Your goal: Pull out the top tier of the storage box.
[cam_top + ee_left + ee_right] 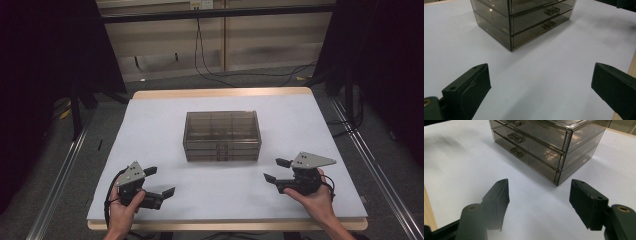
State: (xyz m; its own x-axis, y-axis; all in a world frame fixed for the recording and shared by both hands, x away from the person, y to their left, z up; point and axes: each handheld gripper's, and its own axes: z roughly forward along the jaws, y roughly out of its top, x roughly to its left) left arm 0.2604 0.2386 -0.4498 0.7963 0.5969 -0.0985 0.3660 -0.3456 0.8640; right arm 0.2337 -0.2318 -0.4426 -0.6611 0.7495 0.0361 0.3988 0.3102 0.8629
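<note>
A little see-through box of drawers (222, 136) stands in the middle of the white surface (165, 120). Its long side runs from left to right, and its drawer fronts face the person. Small handles (548, 24) sit in the middle of each drawer front.

The left hand-held gripper (158, 181) is near the front left corner of the surface. Its jaws are wide apart and hold nothing. The box is ahead of it and off to its right.

The right hand-held gripper (275, 170) is near the front right. Its jaws are apart too, with nothing between them. The box is ahead of it and off to its left.

Both are well apart from the box. The right one looks a bit nearer to the drawer fronts, and it already points toward them. In the right gripper view, the front corner (557, 176) of the box is straight ahead and the handles (516, 151) are farther to the left. So I think it would have to move forward and left to reach a handle.
</note>
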